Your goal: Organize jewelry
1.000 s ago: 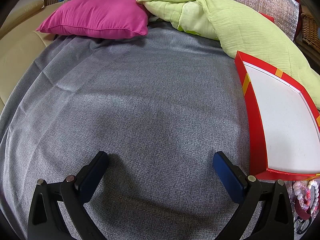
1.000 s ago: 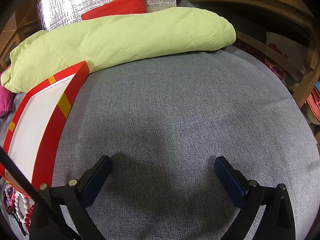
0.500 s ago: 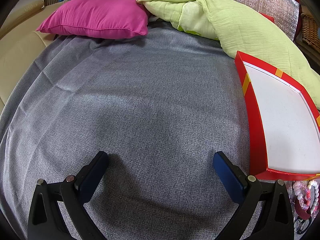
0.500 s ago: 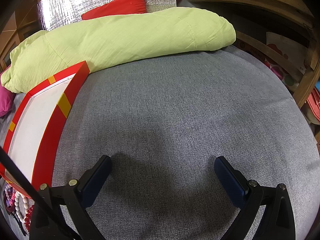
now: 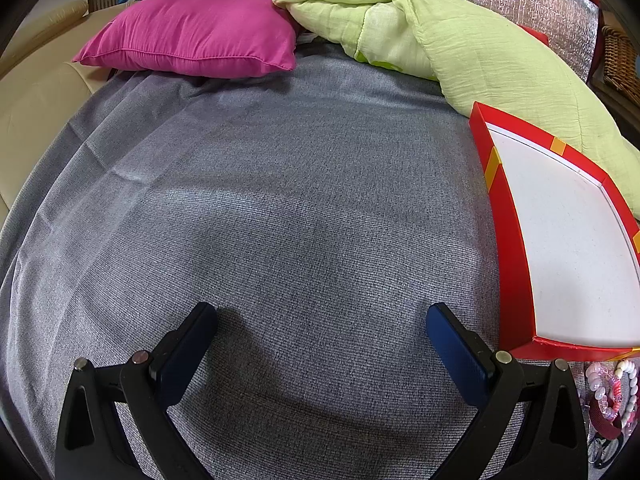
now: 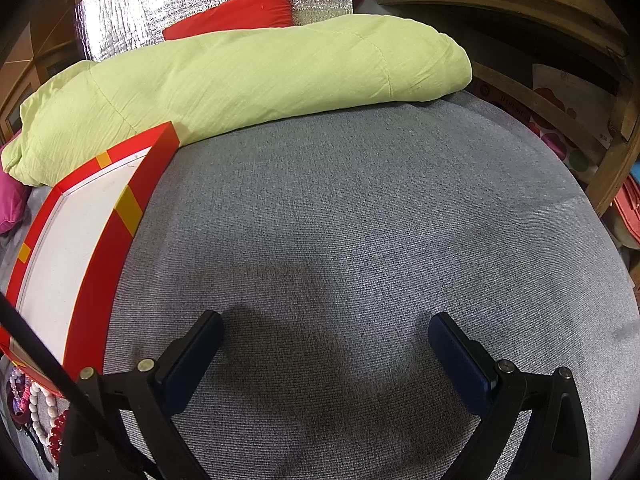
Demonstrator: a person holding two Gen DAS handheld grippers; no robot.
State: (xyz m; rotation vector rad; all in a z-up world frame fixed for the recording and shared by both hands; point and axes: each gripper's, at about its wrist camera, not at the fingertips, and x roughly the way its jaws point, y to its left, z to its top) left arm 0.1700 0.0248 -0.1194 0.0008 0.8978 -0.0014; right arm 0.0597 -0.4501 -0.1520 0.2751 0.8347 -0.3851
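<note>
A red box with a white inside (image 5: 508,240) lies on the grey blanket, at the right in the left wrist view and at the left in the right wrist view (image 6: 96,280). A pile of beaded jewelry (image 5: 612,396), pink, white and red, lies just in front of the box; it also shows in the right wrist view (image 6: 36,412) at the lower left. My left gripper (image 5: 320,320) is open and empty over bare blanket, left of the box. My right gripper (image 6: 326,326) is open and empty over bare blanket, right of the box.
A magenta pillow (image 5: 200,28) and a light green quilt (image 5: 460,40) lie at the back of the blanket (image 5: 280,200). A red cushion (image 6: 240,12) leans on silver foil behind the quilt. Wooden shelving (image 6: 560,80) stands at the right.
</note>
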